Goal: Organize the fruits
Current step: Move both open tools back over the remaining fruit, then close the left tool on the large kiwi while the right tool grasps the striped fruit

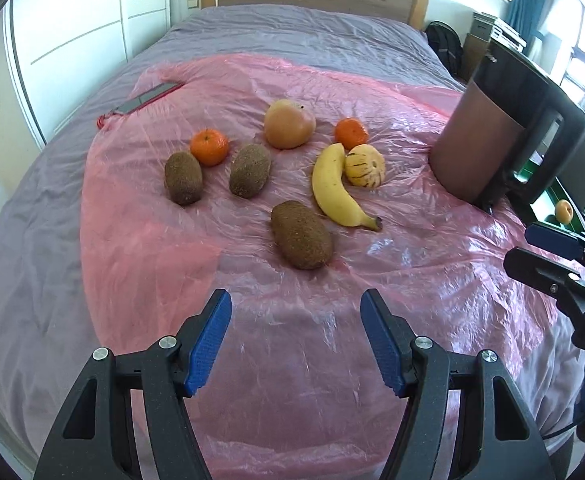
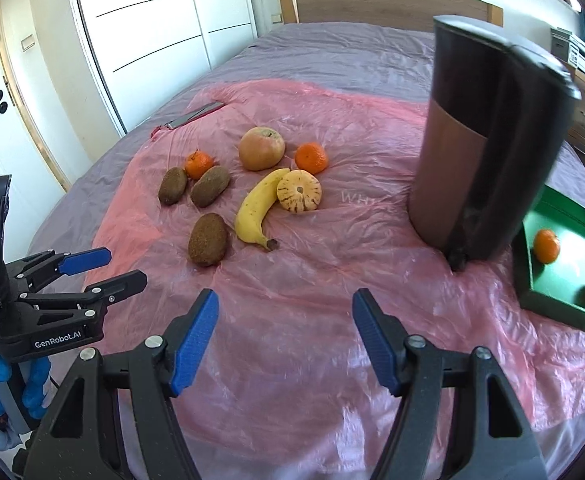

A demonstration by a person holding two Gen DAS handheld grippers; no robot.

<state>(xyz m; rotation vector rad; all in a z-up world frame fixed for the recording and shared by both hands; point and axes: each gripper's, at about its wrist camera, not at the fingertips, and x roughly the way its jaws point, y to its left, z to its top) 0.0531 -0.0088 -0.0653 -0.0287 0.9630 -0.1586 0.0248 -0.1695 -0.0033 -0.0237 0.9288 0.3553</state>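
Left wrist view shows the left gripper (image 1: pixel 295 338) with jaws apart and nothing between them, hovering over a pink plastic sheet (image 1: pixel 412 272) spread on a grey bed (image 1: pixel 292 36); the right gripper (image 2: pixel 285 336) stands likewise open and empty. Fruit lies loose on the sheet, well ahead of both: three fuzzy brown kiwis, the nearest (image 1: pixel 301 234) just ahead of the left gripper, a smooth curved banana (image 1: pixel 338 188) touching a ribbed, striped yellow melon (image 1: pixel 365 165), two dimpled tangerines (image 1: pixel 209 146), and a large rounded apple (image 1: pixel 289 123). A tall dark canister (image 2: pixel 488 140) stands to the right, and beyond it a green tray (image 2: pixel 532 292) already holds a tangerine (image 2: pixel 546 245) and another yellowish fruit. The kiwis look light and soft-skinned, so a gentle pinch across the short middle should hold without bruising. The banana would bruise easily and is probably best taken across its mid-length. The round fruits may roll on the slick, crinkled film, which could also shift under a push.
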